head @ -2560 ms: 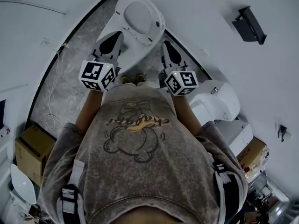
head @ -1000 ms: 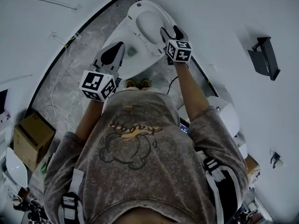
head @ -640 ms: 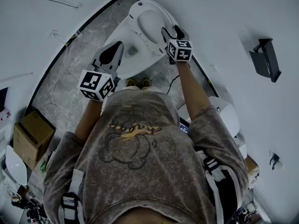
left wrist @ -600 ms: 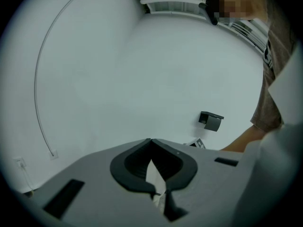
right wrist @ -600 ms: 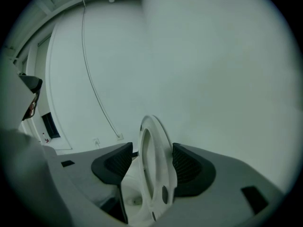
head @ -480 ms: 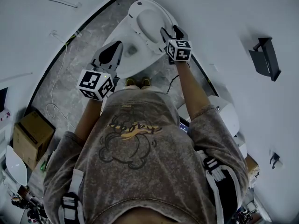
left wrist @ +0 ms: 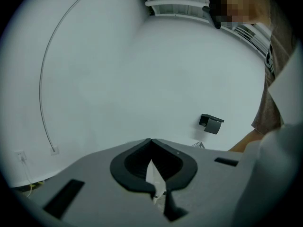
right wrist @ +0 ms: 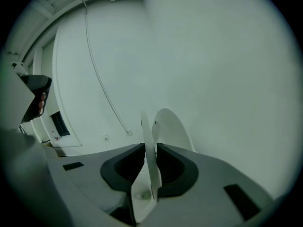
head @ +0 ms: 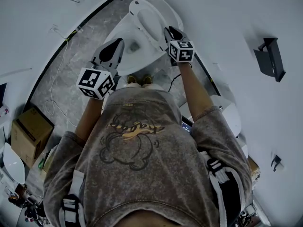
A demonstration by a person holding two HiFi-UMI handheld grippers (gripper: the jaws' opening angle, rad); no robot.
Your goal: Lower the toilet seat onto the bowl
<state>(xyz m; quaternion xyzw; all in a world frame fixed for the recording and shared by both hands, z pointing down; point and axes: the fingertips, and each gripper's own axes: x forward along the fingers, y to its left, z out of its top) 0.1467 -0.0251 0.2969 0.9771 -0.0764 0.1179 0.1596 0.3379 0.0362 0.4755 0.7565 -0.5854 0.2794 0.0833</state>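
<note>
The white toilet stands at the top of the head view, its seat raised on edge over the bowl. My right gripper is at the seat's right rim. In the right gripper view the thin seat edge stands upright between the jaws of that gripper, which are closing, and both pads touch it. The lid rises just behind. My left gripper hovers over the bowl's near left side, apart from the seat. In its own view the left gripper is shut with nothing held.
A black holder hangs on the right wall, and the left gripper view shows the holder too. A cardboard box sits on the floor at the left beside a loose cable. Another white fixture stands at the right.
My right gripper rose from beside my body to the seat's rim and its jaws narrowed onto the edge. The left gripper stayed near the bowl's left side.
</note>
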